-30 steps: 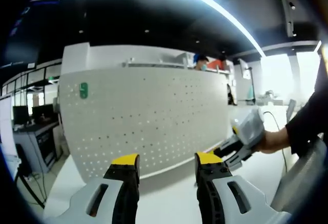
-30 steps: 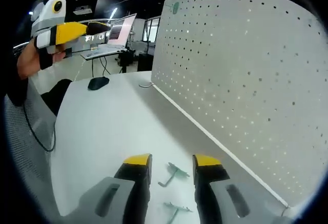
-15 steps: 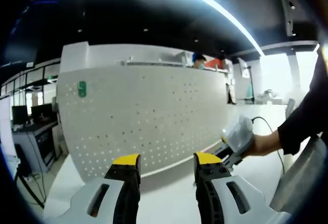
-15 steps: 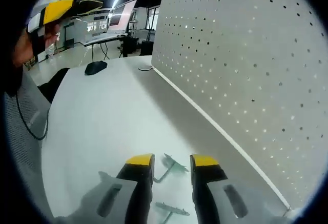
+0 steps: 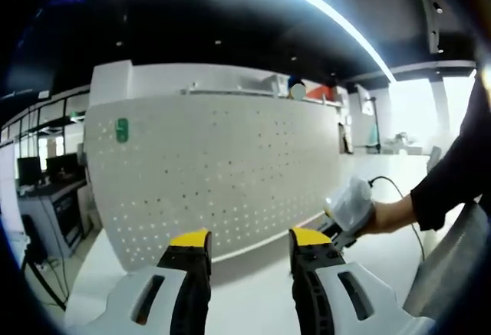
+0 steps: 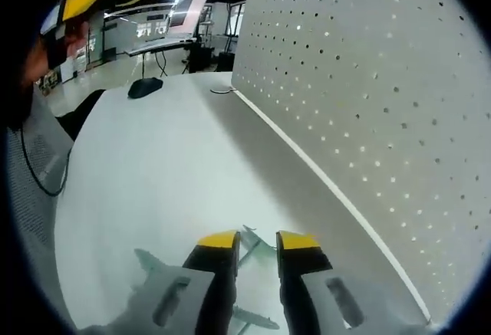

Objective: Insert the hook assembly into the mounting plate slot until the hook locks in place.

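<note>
Two hooks [image 6: 249, 251] lie on the table [image 6: 153, 174] near your pegboard [image 6: 383, 82]; your right gripper [image 6: 256, 241] straddles one, jaws narrowly parted, while your left gripper [image 5: 244, 237] hangs open, empty.

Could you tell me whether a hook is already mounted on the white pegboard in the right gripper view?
No, the pegboard shows bare holes, and two hooks lie on the table by the right gripper.

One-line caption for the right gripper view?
Right gripper lowered over a green hook on the white table, beside the pegboard.
</note>
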The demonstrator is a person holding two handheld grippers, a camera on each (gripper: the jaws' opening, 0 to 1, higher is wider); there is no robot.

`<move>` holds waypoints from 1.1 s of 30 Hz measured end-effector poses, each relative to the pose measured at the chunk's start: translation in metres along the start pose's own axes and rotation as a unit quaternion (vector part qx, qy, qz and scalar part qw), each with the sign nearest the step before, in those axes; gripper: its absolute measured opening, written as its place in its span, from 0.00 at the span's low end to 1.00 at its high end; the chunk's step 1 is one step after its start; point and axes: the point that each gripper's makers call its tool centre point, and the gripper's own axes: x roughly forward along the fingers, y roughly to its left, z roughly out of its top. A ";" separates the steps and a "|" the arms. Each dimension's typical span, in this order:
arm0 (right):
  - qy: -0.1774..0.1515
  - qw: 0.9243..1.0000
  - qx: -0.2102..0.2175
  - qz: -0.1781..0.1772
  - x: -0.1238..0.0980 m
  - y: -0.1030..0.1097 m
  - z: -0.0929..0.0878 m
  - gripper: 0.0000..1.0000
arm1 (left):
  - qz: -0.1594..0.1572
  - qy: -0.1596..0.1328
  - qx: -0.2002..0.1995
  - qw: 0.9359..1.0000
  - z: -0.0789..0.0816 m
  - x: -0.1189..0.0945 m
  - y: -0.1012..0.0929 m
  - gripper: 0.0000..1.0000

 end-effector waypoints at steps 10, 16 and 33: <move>0.007 1.000 -0.012 0.002 0.003 -0.002 -0.003 0.08 | 0.001 0.002 0.000 1.000 -0.001 0.000 0.000 0.41; 0.013 1.000 -0.010 -0.001 0.004 -0.004 -0.004 0.04 | 0.001 0.002 0.000 1.000 -0.001 0.000 0.001 0.40; 0.011 1.000 -0.009 -0.001 0.006 -0.004 -0.002 0.04 | 0.000 0.001 0.000 1.000 0.000 0.000 0.001 0.40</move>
